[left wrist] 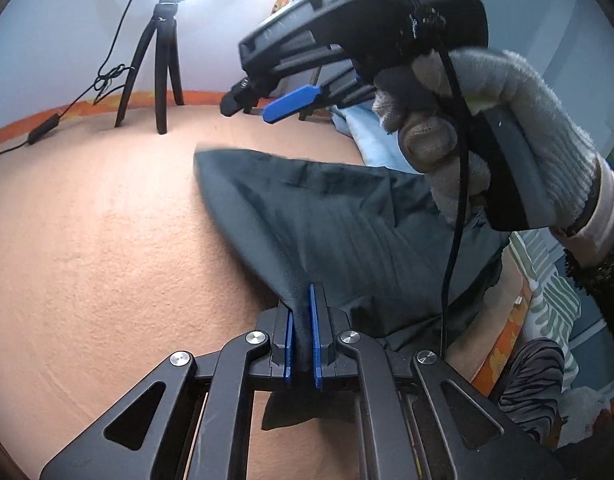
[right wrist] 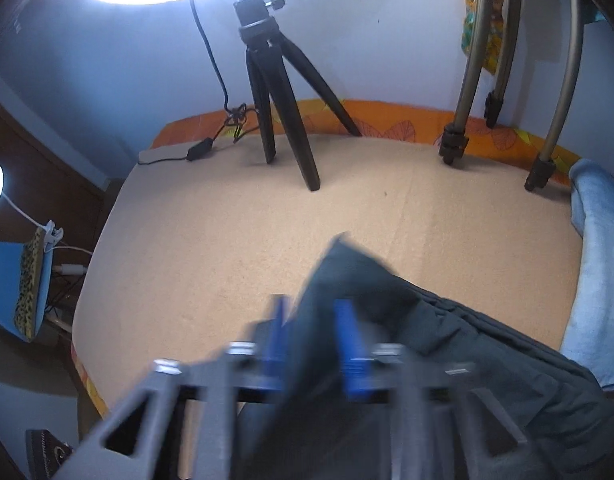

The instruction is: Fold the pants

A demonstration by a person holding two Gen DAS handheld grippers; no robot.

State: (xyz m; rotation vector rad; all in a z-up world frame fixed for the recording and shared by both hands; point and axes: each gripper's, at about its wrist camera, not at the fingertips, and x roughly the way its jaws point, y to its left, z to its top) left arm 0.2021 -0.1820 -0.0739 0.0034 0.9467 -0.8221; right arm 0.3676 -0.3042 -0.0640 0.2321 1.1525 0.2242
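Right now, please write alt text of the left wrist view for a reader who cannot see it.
The left gripper pinches a corner of the dark grey fabric pants between its blue jaws, above a peach textured surface. A gloved hand holds the right gripper above the pants; a small black tripod stands behind.

Two wrist fisheyes, close above dark pants (left wrist: 347,216) (right wrist: 447,344) on peach table (left wrist: 107,240) (right wrist: 247,220), angled down; black tripod (left wrist: 163,68) (right wrist: 275,92) shared at twelve o'clock.
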